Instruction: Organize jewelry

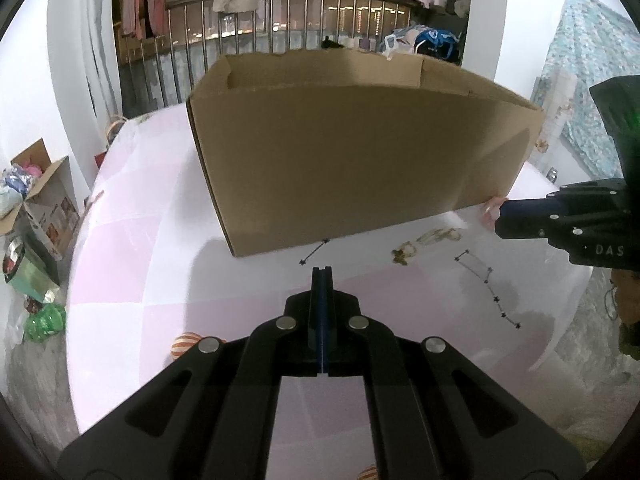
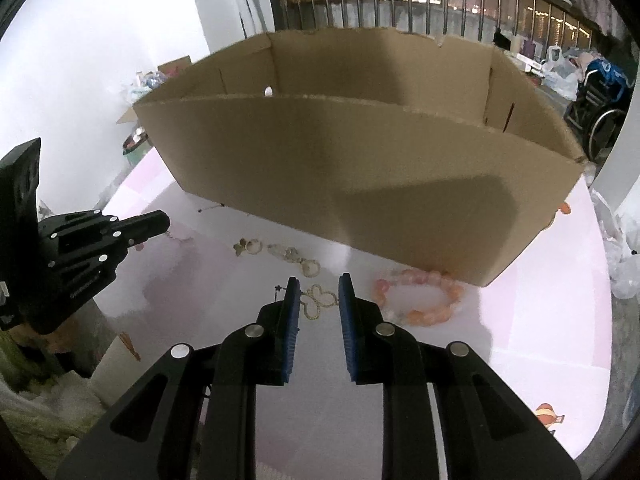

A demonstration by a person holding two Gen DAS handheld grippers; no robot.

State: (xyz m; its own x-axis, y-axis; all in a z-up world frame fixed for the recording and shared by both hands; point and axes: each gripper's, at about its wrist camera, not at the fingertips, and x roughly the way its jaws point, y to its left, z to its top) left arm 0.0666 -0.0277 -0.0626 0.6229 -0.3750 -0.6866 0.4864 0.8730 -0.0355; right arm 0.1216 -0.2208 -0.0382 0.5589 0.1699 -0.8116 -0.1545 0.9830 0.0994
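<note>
An open cardboard box [image 1: 352,152] [image 2: 360,180] stands on the pale pink table [image 1: 168,280] [image 2: 540,320]. Jewelry lies in front of it. There is a pink bead bracelet [image 2: 420,296], a gold butterfly-shaped chain [image 2: 320,298], several small gold pieces [image 2: 288,254] [image 1: 406,254] and a thin black star chain [image 1: 486,280]. My right gripper [image 2: 319,284] [image 1: 500,216] is open and hovers over the butterfly chain, which shows between its blue pads without touching them. My left gripper [image 1: 322,270] [image 2: 160,222] is shut and empty, near a short black bar piece [image 1: 314,252].
Left of the table are an open carton [image 1: 40,192] and green packages [image 1: 44,320] on the floor. A metal railing [image 1: 280,20] with hanging clothes runs behind the box. A wheelchair [image 2: 600,96] and bags stand at the far right.
</note>
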